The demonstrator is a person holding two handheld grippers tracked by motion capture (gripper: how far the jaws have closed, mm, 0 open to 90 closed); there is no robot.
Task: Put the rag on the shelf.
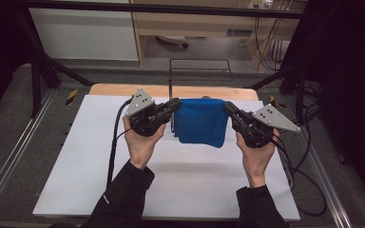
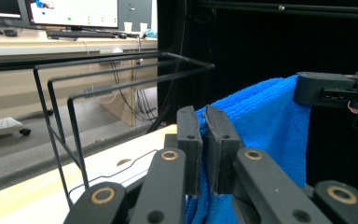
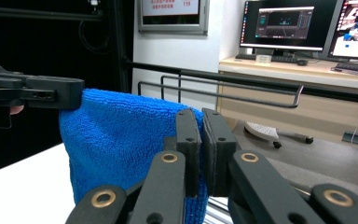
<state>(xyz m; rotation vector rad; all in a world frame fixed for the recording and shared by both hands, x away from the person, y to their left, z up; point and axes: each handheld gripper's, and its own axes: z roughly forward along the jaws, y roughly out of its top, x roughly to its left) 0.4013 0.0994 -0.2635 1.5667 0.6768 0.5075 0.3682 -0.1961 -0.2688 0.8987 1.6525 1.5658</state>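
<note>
High view is showing the bench (image 1: 76, 180), its white top lying under both forearms and a strip of bare wood showing along its far edge. Above that white surface a blue towel (image 1: 200, 122) is hanging folded, stretched between the two grippers and clear of the bench top, with its lower edge drooping toward the person. Just behind the towel, at the far edge of the bench, a black wire rack (image 1: 199, 71) is standing upright; in the left gripper view its thin bars (image 2: 121, 74) are running off to the left of the cloth.

The left gripper (image 1: 173, 107) is pinching the towel's left upper corner, and in its own view the two black jaws are standing nearly together with only the thickness of the blue cloth (image 2: 261, 126) between the pads, so it is clamping the towel. The right gripper (image 1: 229, 110) is doing the same at the right upper corner; in its own view the jaws are pressing almost flat against each other on a fold of the towel (image 3: 116, 140). Each gripper is also appearing in the other's view, biting the far corner: right gripper (image 2: 303, 91), left gripper (image 3: 77, 95).

Writing is hardly readable: a red-and-white sign (image 3: 170, 9) on the wall is carrying characters too small to make out, apart from what looks like the digits 119.
</note>
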